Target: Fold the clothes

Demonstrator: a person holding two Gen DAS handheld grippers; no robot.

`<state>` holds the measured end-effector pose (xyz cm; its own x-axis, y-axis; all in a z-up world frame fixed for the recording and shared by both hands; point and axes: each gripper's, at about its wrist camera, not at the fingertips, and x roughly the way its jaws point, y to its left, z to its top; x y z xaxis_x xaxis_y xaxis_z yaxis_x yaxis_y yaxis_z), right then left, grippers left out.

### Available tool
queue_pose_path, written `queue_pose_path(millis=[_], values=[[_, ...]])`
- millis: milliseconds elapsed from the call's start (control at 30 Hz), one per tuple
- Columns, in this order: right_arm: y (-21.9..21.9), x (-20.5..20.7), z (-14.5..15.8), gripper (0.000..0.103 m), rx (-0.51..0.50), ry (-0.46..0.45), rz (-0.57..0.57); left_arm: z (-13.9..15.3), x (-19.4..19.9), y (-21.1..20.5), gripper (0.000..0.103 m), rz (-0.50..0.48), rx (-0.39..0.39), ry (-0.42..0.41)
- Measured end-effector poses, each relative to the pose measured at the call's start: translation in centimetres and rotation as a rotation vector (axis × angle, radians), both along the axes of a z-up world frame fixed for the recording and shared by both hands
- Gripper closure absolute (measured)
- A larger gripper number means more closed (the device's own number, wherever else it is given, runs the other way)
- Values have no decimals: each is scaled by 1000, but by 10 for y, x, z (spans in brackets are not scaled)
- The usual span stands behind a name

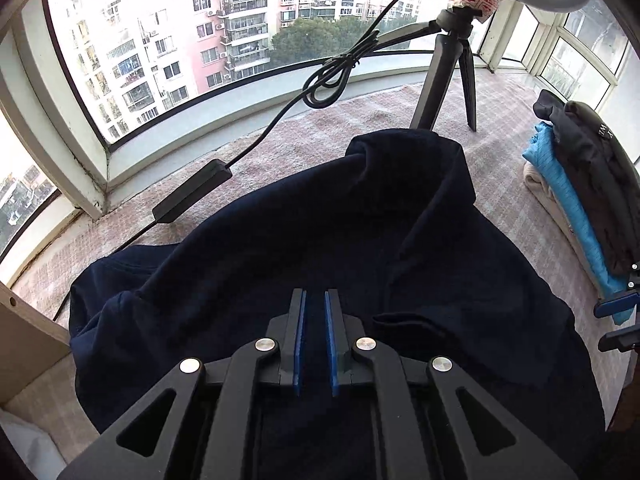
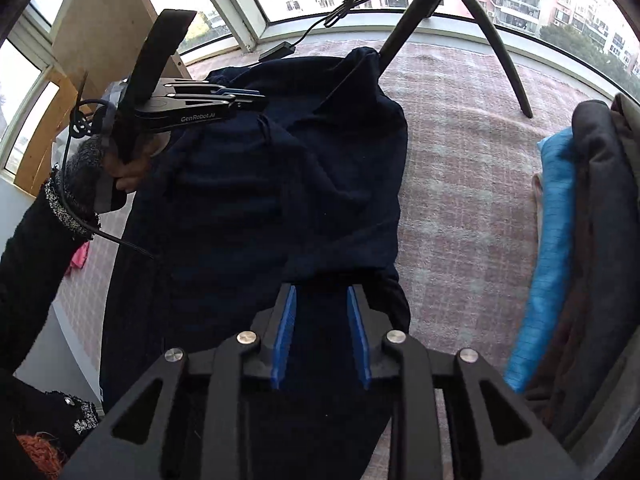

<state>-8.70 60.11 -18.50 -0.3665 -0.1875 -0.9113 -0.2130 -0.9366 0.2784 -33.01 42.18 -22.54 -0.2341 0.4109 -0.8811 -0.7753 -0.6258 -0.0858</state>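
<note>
**K:** Status: navy garment (image 1: 320, 220) lies bunched on the pink checked blanket (image 1: 280, 148) by the window, partly folded I'd say. Left tongs (image 1: 315, 300) nearly closed, thin gap between the pads, nothing pinched as far as I can see; they hang over the cloth. Right tongs (image 2: 321, 294) partly open, cloth showing between the jaws, but the pads don't look pressed on it.

**M:** Risks?

**K:** Main one: the right side closes on one layer only, so the fold drags crooked. The fabric is dark and lumpy, and layer edges are hard to read. Second: the far sleeve end sits right against the tripod (image 1: 444, 76) leg. Pull the garment that way and it could snag or tip the stand.

**M:** Anything else nearby?

**K:** Black cable (image 1: 280, 116) with an inline box (image 1: 192, 192) runs along the blanket, just beside the garment's left edge. It could get swept into a fold. Stack of folded clothes (image 1: 580, 200) is on the right, apart from the garment. A wooden board (image 2: 100, 20) leans at the left window.
</note>
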Motion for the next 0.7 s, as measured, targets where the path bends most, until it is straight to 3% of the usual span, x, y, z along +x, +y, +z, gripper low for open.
queue_pose_path(millis=[100, 267, 467, 500, 567, 700], values=[[14, -3, -11, 72, 60, -22, -90, 5, 4, 17, 90, -41, 27, -2], [10, -15, -28, 70, 99, -41, -22, 4, 20, 68, 80, -170, 24, 12], [13, -12, -40, 67, 100, -50, 0, 4, 16, 106, 80, -226, 9, -12], [15, -11, -41, 67, 96, -47, -4, 2, 15, 112, 81, -235, -5, -21], [18, -9, -43, 68, 87, -41, -10, 0, 15, 119, 100, -254, -24, -23], [23, -9, -50, 68, 78, -16, -15, 19, 9, 123, 102, -225, 36, -8]])
